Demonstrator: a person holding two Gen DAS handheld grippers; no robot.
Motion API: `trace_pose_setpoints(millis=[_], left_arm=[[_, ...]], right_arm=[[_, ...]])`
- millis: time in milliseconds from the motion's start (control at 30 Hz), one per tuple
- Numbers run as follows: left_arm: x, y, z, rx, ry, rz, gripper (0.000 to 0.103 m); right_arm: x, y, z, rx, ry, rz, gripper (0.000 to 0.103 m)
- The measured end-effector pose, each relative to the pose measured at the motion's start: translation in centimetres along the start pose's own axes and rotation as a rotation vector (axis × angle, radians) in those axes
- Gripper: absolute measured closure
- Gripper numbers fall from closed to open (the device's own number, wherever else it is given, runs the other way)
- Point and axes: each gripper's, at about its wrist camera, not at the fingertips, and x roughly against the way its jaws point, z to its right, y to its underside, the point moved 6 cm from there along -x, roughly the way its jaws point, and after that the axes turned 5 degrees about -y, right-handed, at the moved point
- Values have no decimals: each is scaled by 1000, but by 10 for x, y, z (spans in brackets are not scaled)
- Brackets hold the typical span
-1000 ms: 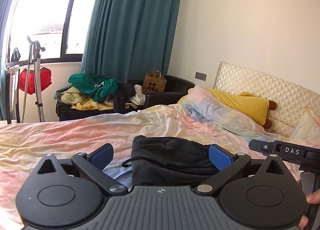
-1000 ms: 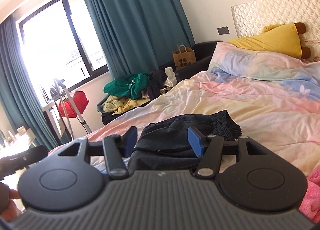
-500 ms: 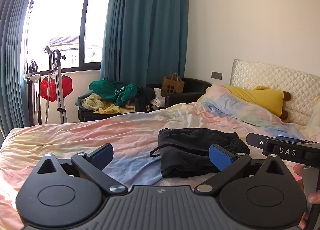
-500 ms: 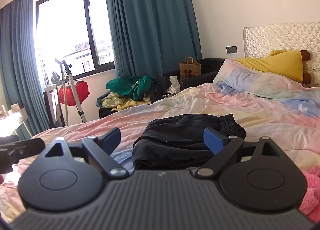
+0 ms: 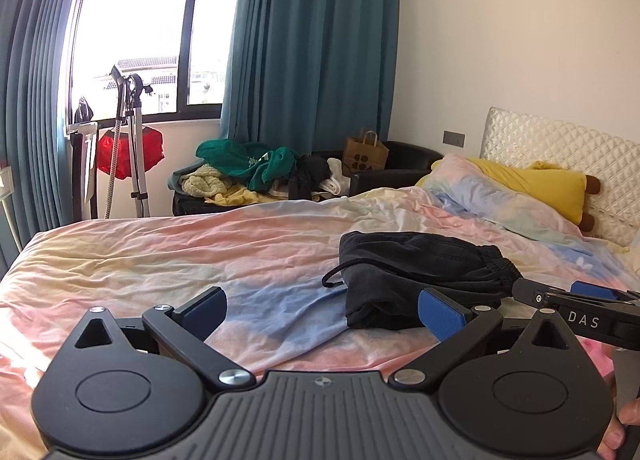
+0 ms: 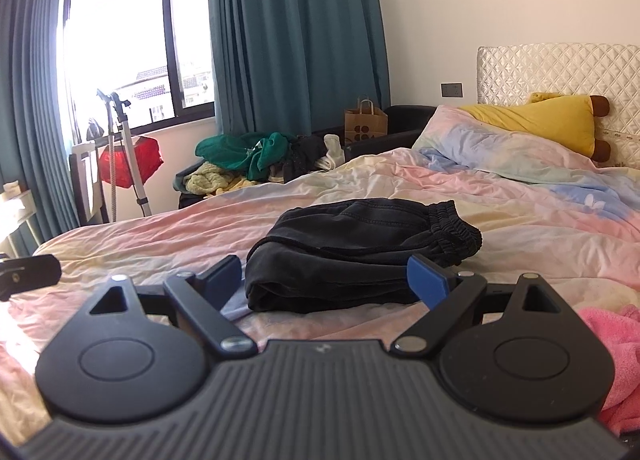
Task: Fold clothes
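Beyond the left gripper (image 5: 322, 314), off past its left pad, bare pastel bedsheet (image 5: 160, 260) and nothing else. Jaws spread wide, nothing between the pads, nothing held. Ahead and toward the right pad lies the folded black garment (image 5: 416, 272), flat on the sheet, clear of both fingers; its drawstring loop trails out on the side nearer the gap. Just right of that pad, the right gripper's finger marked "DAS" crosses the frame edge, with a bit of a hand (image 5: 624, 432) below it.

Right gripper (image 6: 324, 280): jaws have just been opening and now stand wide, pads touching nothing. The same garment (image 6: 360, 248) sits straight ahead of the gap, just past the fingertips, elastic waistband toward the right pad's side. Left of the left pad, a dark tip of the other gripper shows at the frame edge. Right of the right pad, near the body, a pink towel (image 6: 616, 340) lies on the sheet.
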Motion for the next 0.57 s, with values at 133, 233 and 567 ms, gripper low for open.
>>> trace_pose_setpoints(millis=[133, 233, 567], left_arm=[[-4, 2, -1, 4, -7, -4, 0], [-6, 4, -1, 0, -15, -11, 0], [-7, 6, 5, -12, -12, -17, 0]], right_arm=[[-4, 1, 0, 8, 18, -10, 12], [-6, 2, -3, 31, 27, -16, 12], [-3, 3, -3, 28, 29, -15, 12]])
